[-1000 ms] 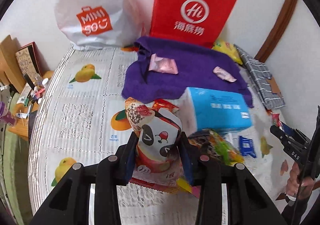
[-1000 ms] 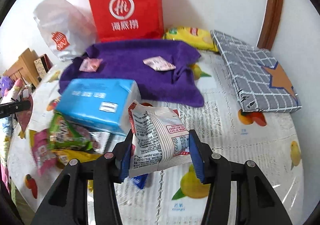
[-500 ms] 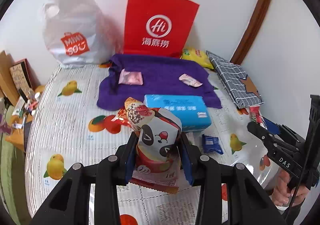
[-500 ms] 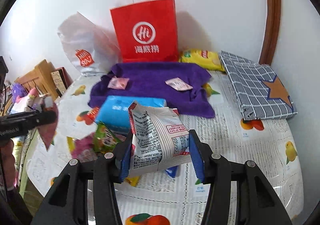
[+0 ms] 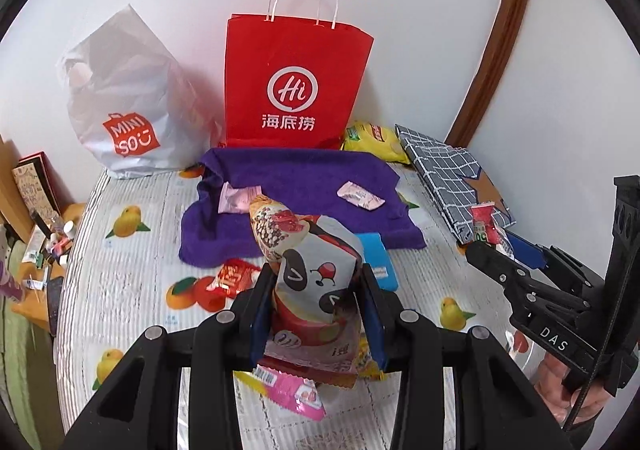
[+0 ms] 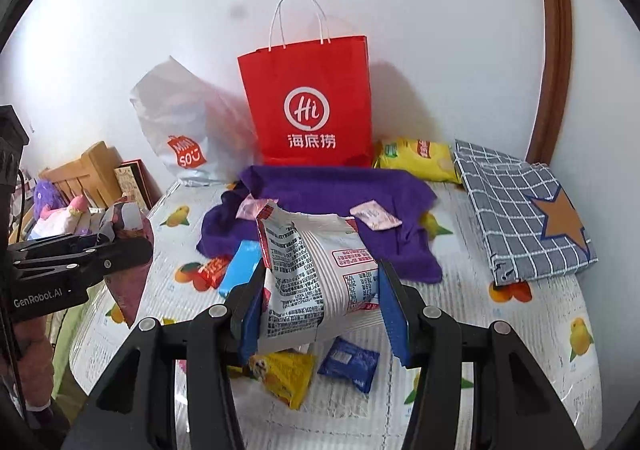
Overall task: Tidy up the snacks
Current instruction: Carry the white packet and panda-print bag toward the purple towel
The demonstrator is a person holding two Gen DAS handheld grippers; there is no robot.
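Both hands are busy here. The left hand-held gripper [image 5: 316, 310] is clamped narrow on a crumpled snack packet with a cartoon face [image 5: 316, 274], pads pressing both sides, held up over the table [image 5: 120, 290] with its fruit-print cover. The right hand-held gripper [image 6: 324, 314] is a bit wider and grips a white snack bag with red and black print [image 6: 316, 282], also lifted off the table.

Using the red paper bag [image 6: 310, 101] standing at the wall as the landmark: a purple towel [image 6: 320, 193] is spread right in front of it, with two small pink sachets [image 6: 374, 215] lying on it. Left of the red bag sits a white plastic shopping bag [image 6: 180, 137]. Right of it there's a yellow chip bag [image 6: 416, 157], then a folded grey checked cloth with a star [image 6: 528, 217]. Nearer than the towel, well in front of the red bag, loose snacks are still on the table: a blue pack [image 6: 240, 266], a small red packet [image 6: 212, 270], a yellow packet [image 6: 286, 376] and a dark blue one [image 6: 350, 364].
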